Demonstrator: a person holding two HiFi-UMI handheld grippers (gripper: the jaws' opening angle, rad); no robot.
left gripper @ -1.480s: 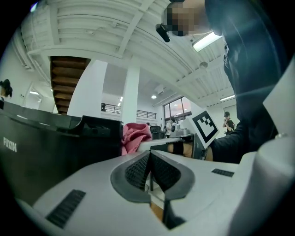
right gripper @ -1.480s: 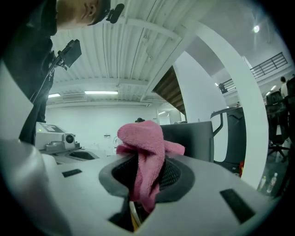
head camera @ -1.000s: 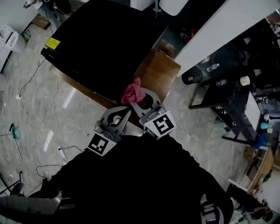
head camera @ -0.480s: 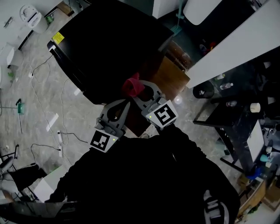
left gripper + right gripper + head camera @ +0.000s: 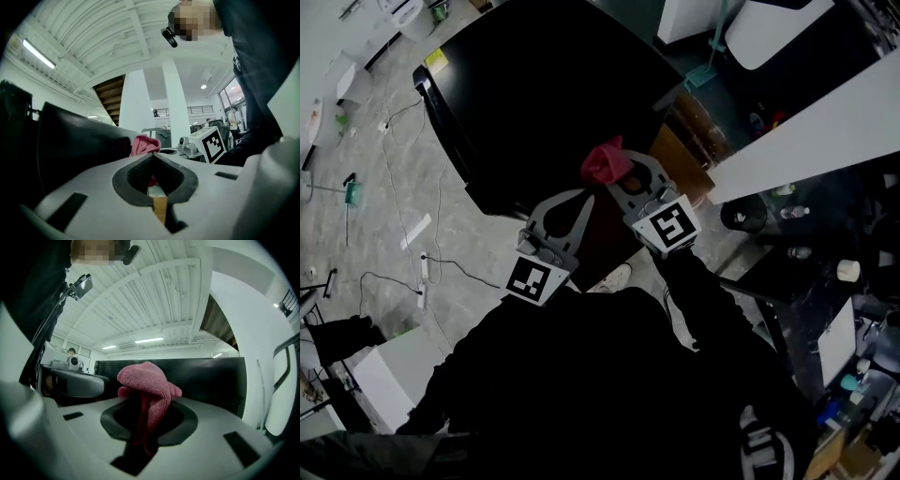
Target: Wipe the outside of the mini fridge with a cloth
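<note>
The black mini fridge (image 5: 544, 84) fills the top middle of the head view, lying below me. A bunched pink cloth (image 5: 605, 161) sits at the fridge's near right corner, and my right gripper (image 5: 623, 172) is shut on it. In the right gripper view the cloth (image 5: 145, 380) bulges out between the jaws, with the fridge's black side (image 5: 206, 380) right behind. My left gripper (image 5: 583, 196) is just left of the cloth, shut and holding nothing. From the left gripper view the cloth (image 5: 143, 144) shows beyond its closed jaws, beside the dark fridge (image 5: 70, 140).
A wooden stand (image 5: 680, 159) shows under the fridge's right side. A long white tabletop (image 5: 825, 117) runs along the right, with a dark cart with bottles (image 5: 797, 248) below it. Cables and a power strip (image 5: 420, 292) lie on the floor at left.
Both grippers and the pink cloth have moved up from the wooden stand's edge to the fridge's near corner. The head view has swung, so the fridge now looks closer.
</note>
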